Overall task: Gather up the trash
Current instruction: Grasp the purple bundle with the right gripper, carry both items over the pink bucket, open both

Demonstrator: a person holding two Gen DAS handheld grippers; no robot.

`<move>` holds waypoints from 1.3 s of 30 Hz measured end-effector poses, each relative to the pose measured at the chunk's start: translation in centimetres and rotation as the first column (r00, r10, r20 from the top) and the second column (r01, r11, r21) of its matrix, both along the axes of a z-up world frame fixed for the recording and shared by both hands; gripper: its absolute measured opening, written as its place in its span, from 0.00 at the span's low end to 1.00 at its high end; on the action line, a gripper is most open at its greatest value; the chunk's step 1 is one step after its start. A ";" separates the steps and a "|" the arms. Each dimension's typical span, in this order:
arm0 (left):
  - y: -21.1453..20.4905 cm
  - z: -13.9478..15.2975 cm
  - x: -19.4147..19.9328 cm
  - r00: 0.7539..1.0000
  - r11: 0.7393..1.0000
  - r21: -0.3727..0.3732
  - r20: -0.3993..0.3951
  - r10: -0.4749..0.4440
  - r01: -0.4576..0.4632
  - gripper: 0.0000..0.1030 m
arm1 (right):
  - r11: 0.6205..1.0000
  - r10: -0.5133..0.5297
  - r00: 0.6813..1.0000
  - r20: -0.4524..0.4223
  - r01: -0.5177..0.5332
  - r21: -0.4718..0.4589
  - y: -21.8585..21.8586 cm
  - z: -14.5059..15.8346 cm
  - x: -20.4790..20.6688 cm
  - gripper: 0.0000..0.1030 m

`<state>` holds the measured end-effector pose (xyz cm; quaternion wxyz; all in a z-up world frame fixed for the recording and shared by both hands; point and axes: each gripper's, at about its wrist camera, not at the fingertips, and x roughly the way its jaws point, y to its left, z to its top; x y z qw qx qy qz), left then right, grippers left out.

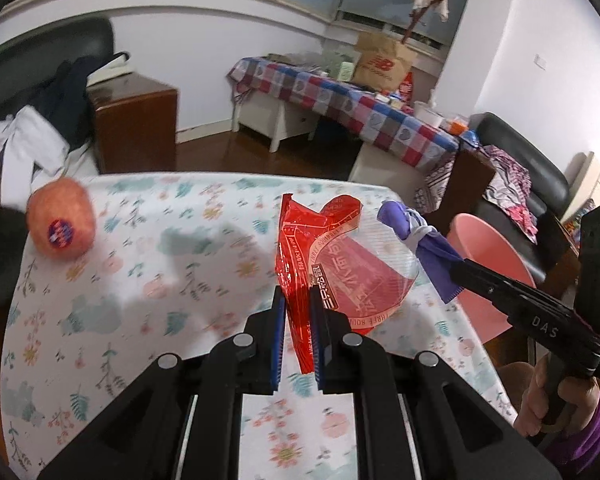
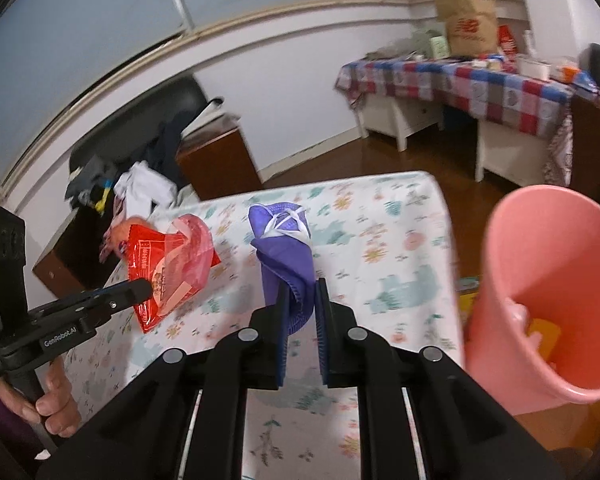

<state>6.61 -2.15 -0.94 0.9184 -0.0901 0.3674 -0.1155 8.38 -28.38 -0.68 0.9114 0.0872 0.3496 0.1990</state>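
My left gripper [image 1: 298, 294] is shut on a red and clear snack wrapper [image 1: 324, 256] and holds it above the floral table [image 1: 140, 280]. The wrapper also shows in the right wrist view [image 2: 168, 264], with the left gripper [image 2: 146, 288] at its lower edge. My right gripper [image 2: 302, 292] is shut on a purple face mask [image 2: 286, 252] with white straps, lifted over the table. In the left wrist view the mask [image 1: 416, 244] hangs from the right gripper [image 1: 458, 268] beside the wrapper. A pink bin [image 2: 548, 300] stands off the table's right edge and holds some yellow trash.
An apple [image 1: 60, 224] with a sticker lies at the table's far left corner. The pink bin [image 1: 488, 264] sits behind the right gripper. A checked-cloth table [image 1: 340, 100] with boxes, a wooden cabinet [image 1: 136, 120] and a dark sofa [image 1: 520, 168] stand beyond.
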 end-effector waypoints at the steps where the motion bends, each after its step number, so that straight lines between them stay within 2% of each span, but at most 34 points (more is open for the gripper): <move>1: -0.5 0.2 0.1 1.000 1.000 0.001 0.007 -0.010 0.010 0.10 | 1.000 -0.023 1.000 0.009 0.023 0.004 -0.8 0.2 -0.2 0.12; 10: -5.2 2.1 0.7 0.993 0.994 0.020 0.055 -0.107 0.106 0.10 | 0.985 -0.172 0.985 0.029 0.171 0.037 -6.4 0.5 -1.6 0.12; 19: -10.3 3.4 1.2 0.975 0.978 0.049 0.083 -0.207 0.204 0.10 | 0.958 -0.284 0.958 0.048 0.281 0.057 -10.8 0.5 -2.7 0.12; 31: -17.4 4.5 1.4 0.937 0.942 0.088 0.111 -0.331 0.323 0.11 | 0.904 -0.423 0.904 0.057 0.417 0.094 -16.7 0.2 -4.7 0.12; 39: -21.3 4.6 1.7 0.911 0.916 0.121 0.120 -0.395 0.382 0.11 | 0.876 -0.477 0.877 0.053 0.470 0.105 -18.6 -0.4 -5.2 0.12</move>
